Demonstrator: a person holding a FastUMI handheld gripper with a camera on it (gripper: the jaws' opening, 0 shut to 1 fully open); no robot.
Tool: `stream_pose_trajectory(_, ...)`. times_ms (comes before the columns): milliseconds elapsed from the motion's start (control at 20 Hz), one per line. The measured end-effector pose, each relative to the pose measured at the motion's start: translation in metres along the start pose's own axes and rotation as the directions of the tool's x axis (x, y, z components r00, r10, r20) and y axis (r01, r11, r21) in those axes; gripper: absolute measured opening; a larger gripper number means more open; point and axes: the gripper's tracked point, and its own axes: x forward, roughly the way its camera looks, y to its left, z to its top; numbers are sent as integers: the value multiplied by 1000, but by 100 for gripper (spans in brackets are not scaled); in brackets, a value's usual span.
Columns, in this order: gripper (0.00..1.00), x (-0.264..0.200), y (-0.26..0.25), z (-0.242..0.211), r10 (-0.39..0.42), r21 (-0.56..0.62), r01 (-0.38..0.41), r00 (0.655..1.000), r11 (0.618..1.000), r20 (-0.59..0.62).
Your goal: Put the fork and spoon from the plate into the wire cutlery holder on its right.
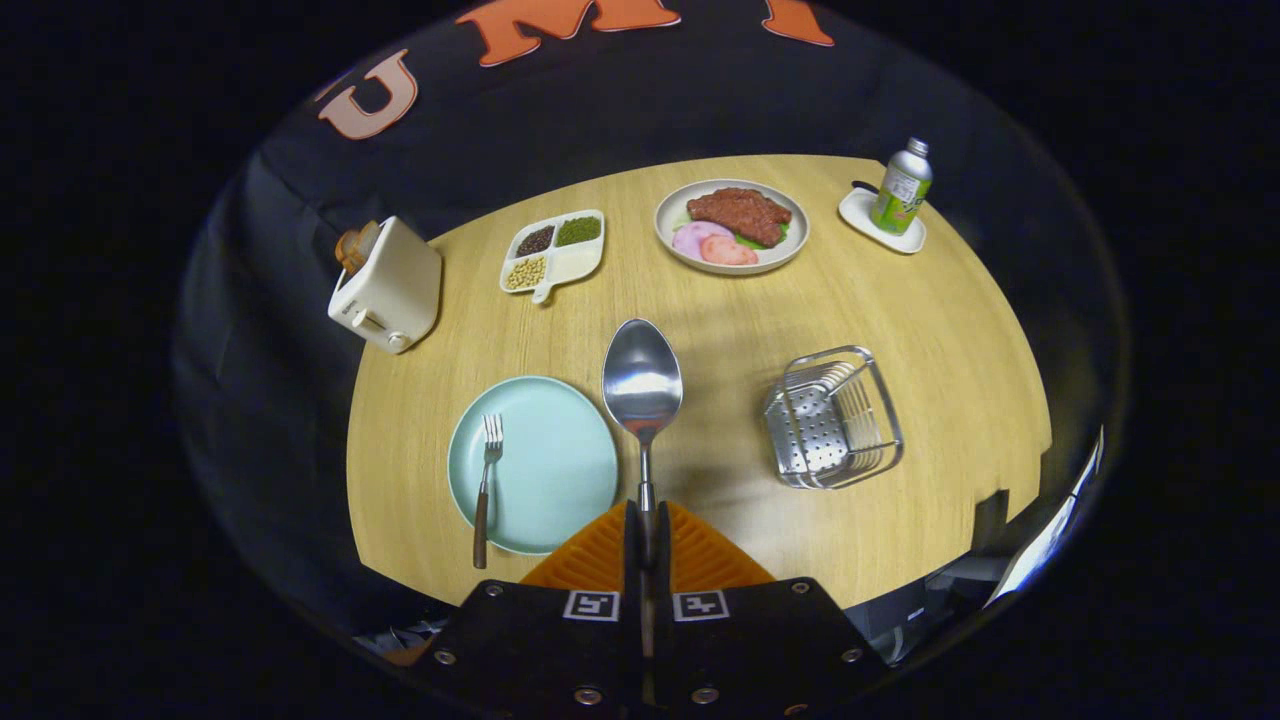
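We've got gripper (645, 535) clamped on spoon (642, 385) handle, prob lifted, ready for holder (835, 418); fork (487, 480) waits on plate (545, 465).

Booth: black cloth wall (250, 330), table (930, 330).

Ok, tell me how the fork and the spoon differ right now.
The spoon is clamped by its handle between the fingers of the hand-held gripper, bowl pointing ahead; the fork lies free on the left side of the pale green plate. The fork's handle is dark brown and overhangs the plate's rim; the spoon's visible stem is bare metal. The spoon looks bigger, being nearer the camera. Neither is in the wire cutlery holder yet.
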Motion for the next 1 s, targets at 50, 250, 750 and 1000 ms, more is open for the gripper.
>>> stream_pose_trajectory(50, 5, -5, -17, 2, -29, -6, 29, 1000, 1000, 10)
stream_pose_trajectory(250, 5, -9, -72, 0, -113, -19, 112, 994, 993, -7)
stream_pose_trajectory(750, 7, 9, -124, -6, -195, -83, 192, 980, 978, -30)
stream_pose_trajectory(1000, 11, 7, -117, 17, -157, -41, 159, 987, 987, 33)
